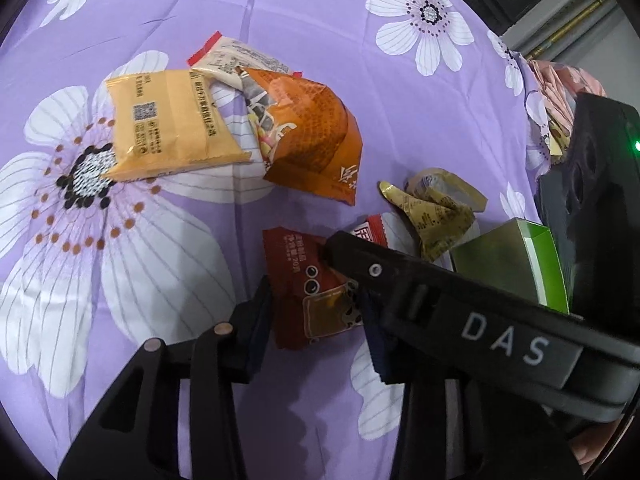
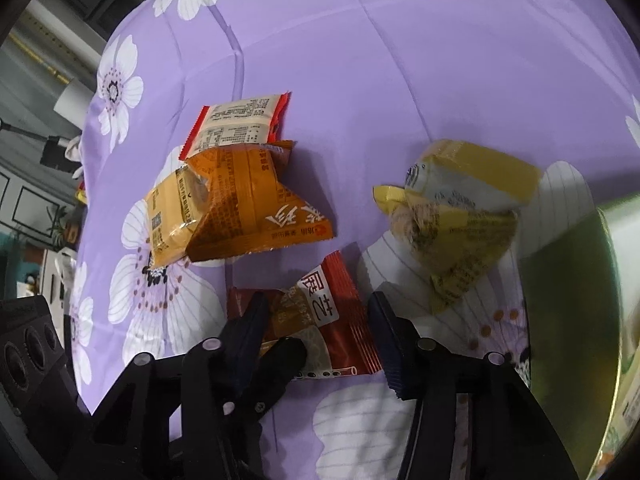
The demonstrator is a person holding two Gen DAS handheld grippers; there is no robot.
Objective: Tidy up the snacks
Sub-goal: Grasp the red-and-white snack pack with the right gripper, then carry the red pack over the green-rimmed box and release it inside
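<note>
Left wrist, claws (image 1: 316, 312) (image 2: 316, 332) straddling red packet (image 1: 308, 280)

a home-like room, though it cannot be told for certain. the snacks lie on a purple cloth (image 1: 328, 32) printed with big white flowers, creased like a bedsheet or tablecloth. past its edge in the right wrist view stand grey panelled wall or cabinet fronts (image 2: 24, 200) with a small green plant (image 2: 58, 220), and a white tube (image 2: 74, 98) lies nearby.
</note>
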